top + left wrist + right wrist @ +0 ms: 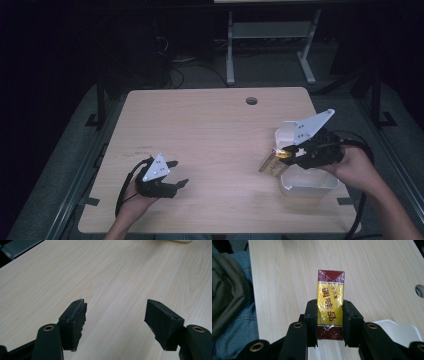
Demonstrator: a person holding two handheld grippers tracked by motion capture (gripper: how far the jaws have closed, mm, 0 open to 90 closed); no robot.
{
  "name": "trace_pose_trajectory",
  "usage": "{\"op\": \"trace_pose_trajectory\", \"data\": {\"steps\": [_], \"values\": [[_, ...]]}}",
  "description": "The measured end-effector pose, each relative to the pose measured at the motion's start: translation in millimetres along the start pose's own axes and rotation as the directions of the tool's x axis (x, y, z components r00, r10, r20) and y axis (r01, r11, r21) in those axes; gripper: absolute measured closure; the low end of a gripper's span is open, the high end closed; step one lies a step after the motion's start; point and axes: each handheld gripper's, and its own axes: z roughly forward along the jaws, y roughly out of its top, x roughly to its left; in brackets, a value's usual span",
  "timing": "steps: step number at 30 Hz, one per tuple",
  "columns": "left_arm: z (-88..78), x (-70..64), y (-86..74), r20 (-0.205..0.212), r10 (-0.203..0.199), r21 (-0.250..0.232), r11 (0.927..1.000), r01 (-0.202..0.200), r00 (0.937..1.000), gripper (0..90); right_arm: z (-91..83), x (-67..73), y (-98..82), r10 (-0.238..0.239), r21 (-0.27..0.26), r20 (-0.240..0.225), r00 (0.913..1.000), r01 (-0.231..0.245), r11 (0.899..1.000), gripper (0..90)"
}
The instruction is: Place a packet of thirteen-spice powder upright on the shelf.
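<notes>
A yellow and dark-red wrapped packet (330, 303) with printed characters sits between the jaws of my right gripper (329, 322), which is shut on it. From above, that packet (273, 164) hangs over the wooden table (210, 150) beside a white plastic container (306, 182), with my right gripper (286, 154) at the container's left rim. Near the table's front left, my left gripper (179, 174) rests low with its jaws apart. In the left gripper view its fingers (75, 322) frame bare wood, and my left gripper (117, 325) stands open with nothing between the pads.
A round cable hole (251, 100) lies near the table's far edge. The container's white lid (289, 131) stands up behind my right hand. A person's jeans and olive jacket (229, 302) show past the near table edge. White desk legs (230, 45) stand beyond the table.
</notes>
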Motion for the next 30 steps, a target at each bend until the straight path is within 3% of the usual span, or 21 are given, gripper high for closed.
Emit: {"op": "trace_pose_trajectory", "data": {"steps": [17, 30], "values": [[0.3, 4.5, -3.1, -0.011, -0.018, 0.006, 0.9998, 0.018, 0.9998, 31.4, -18.1, -11.5, -34.8, 0.066, 0.041, 0.086, 0.9941, -0.070, 0.997, 68.6], [1.8, 4.0, -3.2, -0.009, -0.020, 0.009, 0.9998, 0.020, 0.9998, 31.2, -31.8, -5.3, -56.8, 0.088, 0.053, 0.084, 0.9926, -0.092, 0.994, 68.5]]}}
